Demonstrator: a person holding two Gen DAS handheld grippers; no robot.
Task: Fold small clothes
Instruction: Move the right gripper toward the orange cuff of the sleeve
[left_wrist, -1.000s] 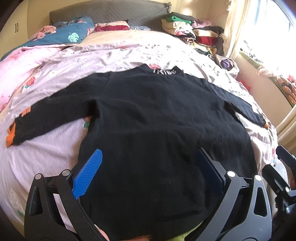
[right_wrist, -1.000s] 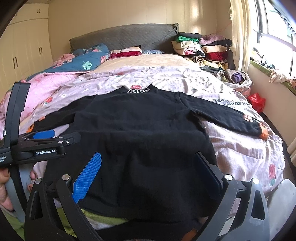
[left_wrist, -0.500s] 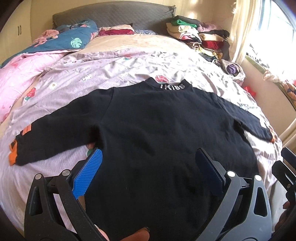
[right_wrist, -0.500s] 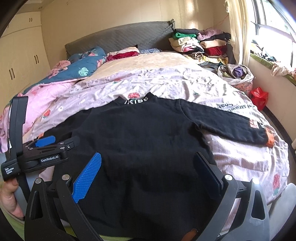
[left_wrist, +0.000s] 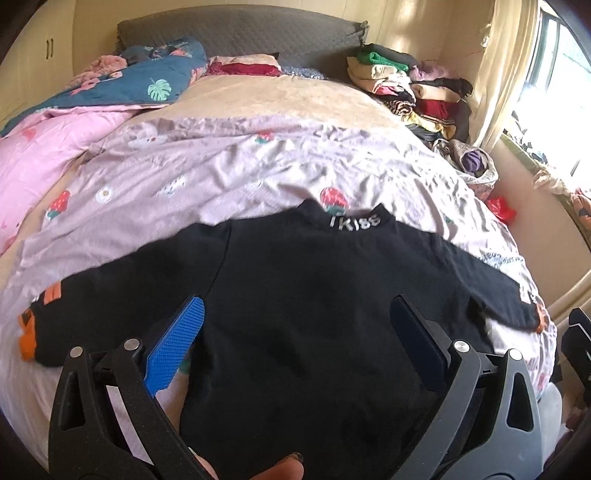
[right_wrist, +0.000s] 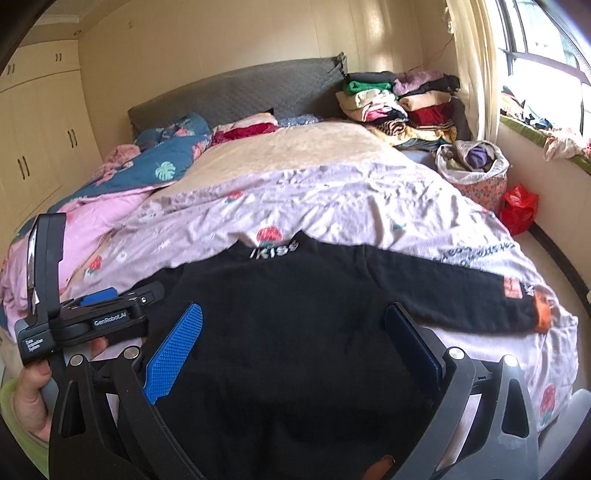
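A black long-sleeved sweater (left_wrist: 314, 295) lies spread flat on the bed, collar away from me, both sleeves stretched out sideways with orange cuffs (left_wrist: 27, 341). The same sweater (right_wrist: 295, 332) fills the lower middle of the right wrist view, its right sleeve ending at an orange cuff (right_wrist: 543, 310). My left gripper (left_wrist: 295, 332) hangs open above the sweater's body, nothing between its fingers. My right gripper (right_wrist: 291, 336) is likewise open over the lower body of the sweater. The left gripper's body (right_wrist: 88, 321) shows at the left of the right wrist view, held by a hand (right_wrist: 29, 391).
The bed carries a lilac strawberry-print sheet (left_wrist: 221, 173), a pink quilt (left_wrist: 40, 147) and a blue leaf-print quilt (left_wrist: 147, 88) on the left. A pile of folded clothes (right_wrist: 402, 107) sits at the head, right. A cloth bag (right_wrist: 476, 170), red bag (right_wrist: 517, 210) and window lie right.
Both grippers have drawn back and lifted from the sweater, so more of the bed and room shows. The sweater lies as before. Both stay open.
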